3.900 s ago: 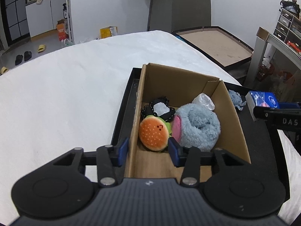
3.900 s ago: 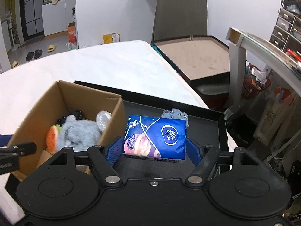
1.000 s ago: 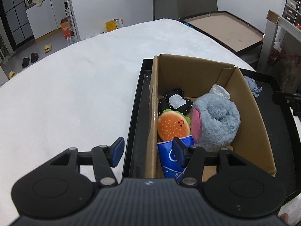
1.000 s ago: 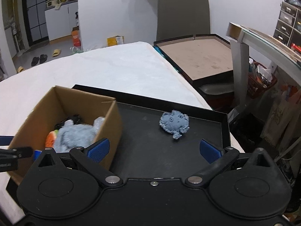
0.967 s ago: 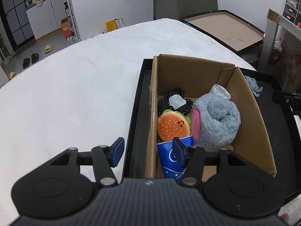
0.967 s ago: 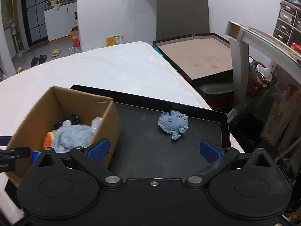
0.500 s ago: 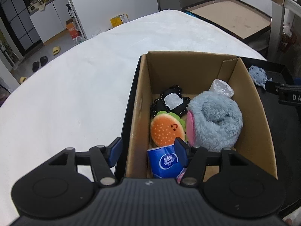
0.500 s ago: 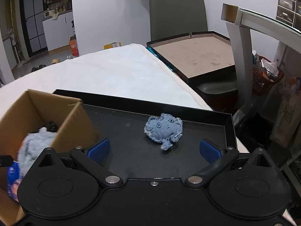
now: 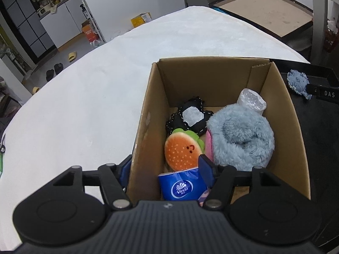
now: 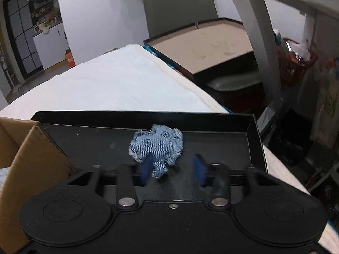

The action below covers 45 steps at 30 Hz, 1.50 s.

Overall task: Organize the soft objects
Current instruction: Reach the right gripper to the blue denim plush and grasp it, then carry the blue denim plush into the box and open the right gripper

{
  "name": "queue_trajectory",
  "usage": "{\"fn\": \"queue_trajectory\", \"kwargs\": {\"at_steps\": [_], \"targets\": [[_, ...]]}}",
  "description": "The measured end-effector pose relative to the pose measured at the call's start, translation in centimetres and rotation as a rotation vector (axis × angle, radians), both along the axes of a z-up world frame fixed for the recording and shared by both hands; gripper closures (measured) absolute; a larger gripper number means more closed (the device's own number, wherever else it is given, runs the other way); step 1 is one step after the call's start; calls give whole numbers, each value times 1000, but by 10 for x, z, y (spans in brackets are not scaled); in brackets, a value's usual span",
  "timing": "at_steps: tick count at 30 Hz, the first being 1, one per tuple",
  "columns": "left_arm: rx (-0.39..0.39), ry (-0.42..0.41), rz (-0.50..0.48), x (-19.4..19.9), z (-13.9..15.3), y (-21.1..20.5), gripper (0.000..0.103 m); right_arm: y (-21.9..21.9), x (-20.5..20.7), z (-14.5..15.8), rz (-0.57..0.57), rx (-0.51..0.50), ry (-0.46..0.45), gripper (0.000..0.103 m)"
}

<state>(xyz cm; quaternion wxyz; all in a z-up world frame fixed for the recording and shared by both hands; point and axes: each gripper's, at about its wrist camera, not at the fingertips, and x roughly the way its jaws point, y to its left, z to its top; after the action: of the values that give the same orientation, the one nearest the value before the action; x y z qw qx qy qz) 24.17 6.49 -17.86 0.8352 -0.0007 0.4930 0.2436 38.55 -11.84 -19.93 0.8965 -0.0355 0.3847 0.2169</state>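
- The small denim plush (image 10: 156, 146) lies flat on the black tray (image 10: 252, 141), close under the tray's far wall and about midway along it, well clear of the cardboard box (image 10: 40, 148) at the tray's left end.
- The right gripper (image 10: 172, 168) is the nearer one. The plush sits just ahead of its fingers and off to their left: the left finger (image 10: 146, 167) overlaps the plush's lower tail, while the right finger stands clear of the fabric with bare tray between.
- Its fingers are closing, blurred with motion, and do not yet pinch the plush; only the tail end lies between them.
- The plush has no marked long axis, a rounded body with one tail pointing back toward the gripper. A fuller hold would, I judge, need a small shift left and forward.
- The left gripper (image 9: 165, 168) is at the box's near left corner, fingers opening astride the box's left wall and holding nothing; the blue tissue pack (image 9: 182, 186) rests inside, beside the burger plush (image 9: 182, 150) and grey fluffy toy (image 9: 241, 139).
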Motion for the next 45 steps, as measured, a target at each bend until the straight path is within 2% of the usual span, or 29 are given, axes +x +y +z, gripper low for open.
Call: {"fn": "queue_trajectory", "kwargs": {"at_steps": [2,5,11,13,14,15,17,20,28,29,30,31,35,45], "targets": [[10,4,-3,0,-1,-1,38,-2,-1,0,2,11,0,95],[14,7,-6,1,-1,-2,38,-6,-4,2,7,27,-6,102],[15,11,-11,0,1,-4,38,-9,-7,8,13,48,3,103],[13,6,-15,-2,3,-4,38,-9,-2,8,-17,54,35,99],[16,4,-18,-2,4,-5,38,-10,1,7,-34,64,51,90],[19,4,-20,-3,4,-5,38,-10,2,7,-46,75,60,71],[22,7,-24,-4,5,-5,38,-12,2,6,-62,92,44,55],[25,11,-26,-5,4,-5,38,-13,4,3,-60,115,56,55],[35,25,-26,0,1,-7,38,-13,16,-9,-73,121,83,69],[35,27,-26,0,0,-8,38,-11,16,-11,-64,116,87,77],[37,27,-23,0,0,-8,38,-10,15,-12,-54,110,86,92],[38,28,-20,0,0,-8,38,-9,15,-12,-44,104,91,100],[40,29,-18,1,1,-8,38,-11,7,-5,-27,80,58,102],[20,19,-14,-11,0,-7,38,-29,-16,20,-48,86,50,102]]}}
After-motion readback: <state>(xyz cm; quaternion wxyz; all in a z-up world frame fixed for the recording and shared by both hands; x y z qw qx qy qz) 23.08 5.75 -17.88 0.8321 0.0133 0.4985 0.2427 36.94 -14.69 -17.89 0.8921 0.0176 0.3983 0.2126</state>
